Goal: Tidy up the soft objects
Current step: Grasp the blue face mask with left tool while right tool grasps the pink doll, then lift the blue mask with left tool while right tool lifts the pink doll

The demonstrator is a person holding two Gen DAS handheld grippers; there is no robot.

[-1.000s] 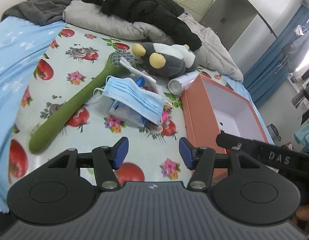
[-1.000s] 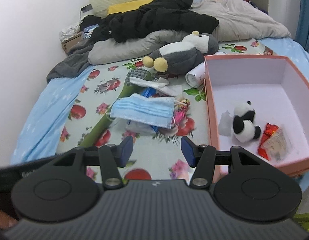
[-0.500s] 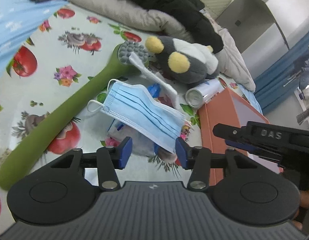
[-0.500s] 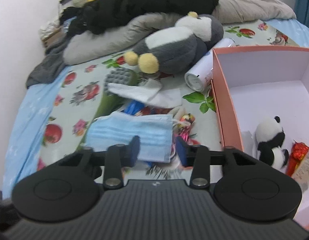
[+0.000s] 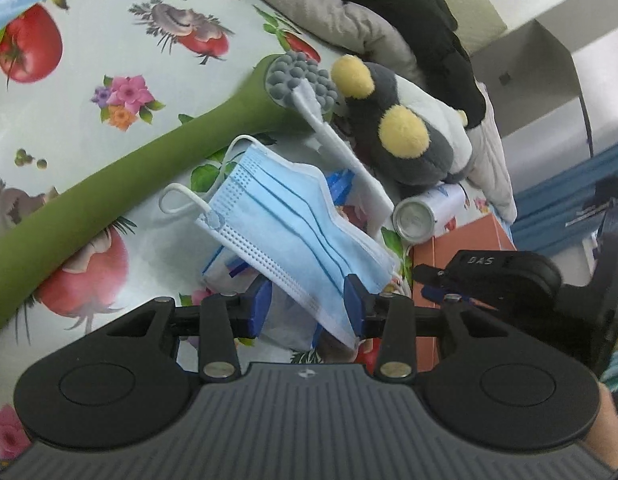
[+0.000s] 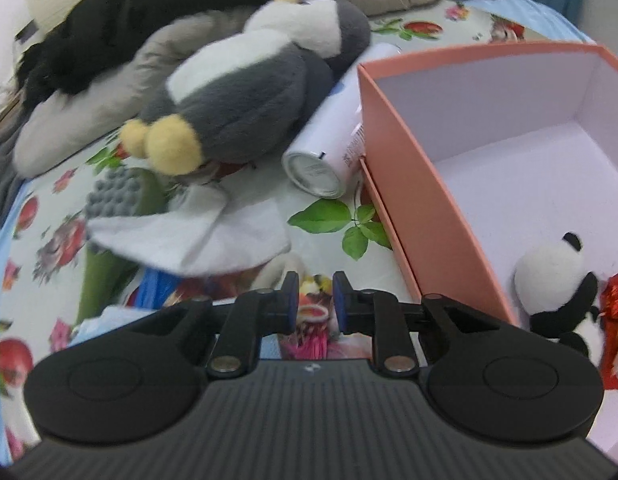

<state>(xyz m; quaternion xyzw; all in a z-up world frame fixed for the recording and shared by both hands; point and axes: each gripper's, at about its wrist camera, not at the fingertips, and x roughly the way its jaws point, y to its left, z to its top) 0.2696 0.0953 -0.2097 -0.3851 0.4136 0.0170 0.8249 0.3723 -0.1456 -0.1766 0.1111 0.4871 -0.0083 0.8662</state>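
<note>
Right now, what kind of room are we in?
Most likely a bedroom: the work surface looks like a bed, with a fruit-print sheet, a heap of bedding and clothes at its head, and a penguin plush.

Bed: sheet (image 5: 89, 92) printed with tomatoes and flowers
Far end: quilted headboard (image 5: 473, 4)
Right: blue curtain (image 5: 565, 208), white cabinet (image 5: 529, 56)

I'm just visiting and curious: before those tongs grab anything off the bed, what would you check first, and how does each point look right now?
1. Left tongs open: ok.
2. Blue face mask between the left fingers: ok, its lower edge sits there.
3. Mask free of clutter: not ok, it rests on packets.
4. Right tongs open wide enough: not ok, narrow gap.
5. What the right tongs target: cannot tell.
6. Pink box has room: ok, only the toy panda and a red packet.
</note>
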